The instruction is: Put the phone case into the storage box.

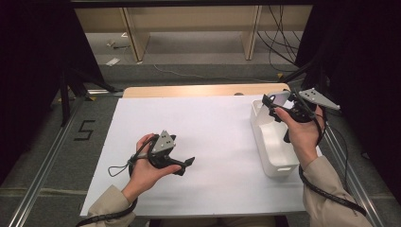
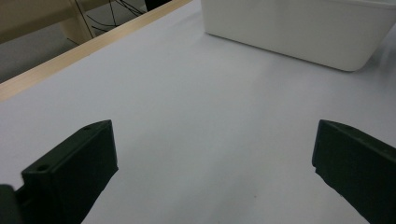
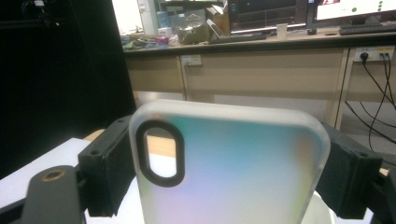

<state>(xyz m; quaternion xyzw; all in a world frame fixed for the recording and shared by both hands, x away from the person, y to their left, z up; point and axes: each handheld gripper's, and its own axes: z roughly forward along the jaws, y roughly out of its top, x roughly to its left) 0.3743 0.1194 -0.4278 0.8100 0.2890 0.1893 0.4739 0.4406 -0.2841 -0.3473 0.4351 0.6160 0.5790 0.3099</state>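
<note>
A frosted, iridescent phone case (image 3: 233, 168) with a black-ringed camera cut-out stands upright between the two jaws of my right gripper (image 3: 229, 172), which is shut on its sides. In the high view the right gripper (image 1: 279, 105) holds the phone case (image 1: 280, 98) above the far end of a white bin (image 1: 265, 146) at the table's right side. My left gripper (image 1: 188, 163) rests low over the white table sheet (image 1: 208, 142) at the left, pointing right, jaws wide apart with nothing between them. From the left gripper (image 2: 212, 158) the white bin (image 2: 299, 32) lies ahead.
The white sheet covers the table; a wooden table edge (image 1: 203, 90) shows at the far side. Black curtains and metal floor rails (image 1: 42, 165) flank the table. Shelving legs and cables (image 1: 279, 42) stand on the floor beyond. A desk with monitors (image 3: 289, 28) is in the background.
</note>
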